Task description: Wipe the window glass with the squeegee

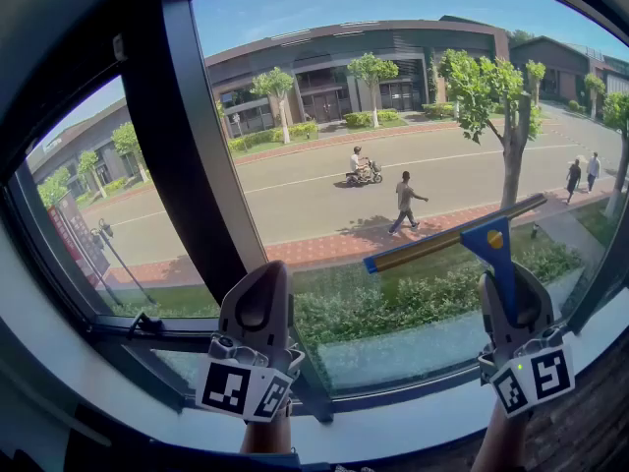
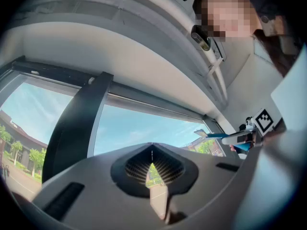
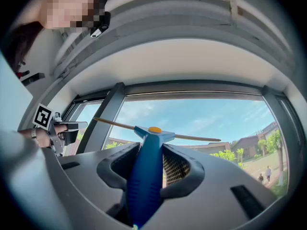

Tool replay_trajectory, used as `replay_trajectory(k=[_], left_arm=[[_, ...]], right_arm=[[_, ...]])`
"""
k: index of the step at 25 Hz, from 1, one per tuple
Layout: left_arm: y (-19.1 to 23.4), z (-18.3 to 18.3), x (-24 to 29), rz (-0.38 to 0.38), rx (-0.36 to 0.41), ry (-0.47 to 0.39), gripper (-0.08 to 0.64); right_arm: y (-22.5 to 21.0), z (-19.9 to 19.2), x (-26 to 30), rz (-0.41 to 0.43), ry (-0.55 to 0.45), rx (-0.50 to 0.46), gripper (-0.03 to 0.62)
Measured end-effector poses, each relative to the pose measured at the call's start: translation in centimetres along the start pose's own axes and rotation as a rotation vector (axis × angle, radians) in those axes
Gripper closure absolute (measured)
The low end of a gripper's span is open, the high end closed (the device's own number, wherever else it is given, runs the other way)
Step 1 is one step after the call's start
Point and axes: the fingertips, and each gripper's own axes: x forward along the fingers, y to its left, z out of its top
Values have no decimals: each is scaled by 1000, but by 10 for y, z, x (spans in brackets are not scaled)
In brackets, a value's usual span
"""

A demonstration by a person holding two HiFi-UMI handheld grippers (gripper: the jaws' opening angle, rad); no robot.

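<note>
A blue-handled squeegee (image 1: 496, 249) with a long yellowish blade (image 1: 447, 237) lies tilted against the lower part of the right window pane (image 1: 393, 116). My right gripper (image 1: 513, 308) is shut on its handle; in the right gripper view the handle (image 3: 146, 171) runs up between the jaws to the blade (image 3: 192, 137). My left gripper (image 1: 257, 303) hovers low by the dark mullion (image 1: 192, 146), shut with nothing in it. In the left gripper view its jaws (image 2: 152, 169) meet, and the squeegee (image 2: 216, 135) shows at the right.
A white sill (image 1: 413, 426) runs below the dark window frame (image 1: 147, 327). A left pane (image 1: 88, 195) sits beyond the mullion. Outside are a road, trees, hedges, walkers and a scooter rider. A person's blurred face shows in both gripper views.
</note>
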Motion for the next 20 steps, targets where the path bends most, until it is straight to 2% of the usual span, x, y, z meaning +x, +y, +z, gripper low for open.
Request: replay_trajectory(k=[11, 20], left_arm=[[-2, -9, 5, 21, -47, -5, 558], [-16, -4, 9, 24, -21, -9, 558]], right_arm=[[-2, -4, 15, 17, 13, -27, 451], [-7, -7, 15, 9, 30, -35, 451]])
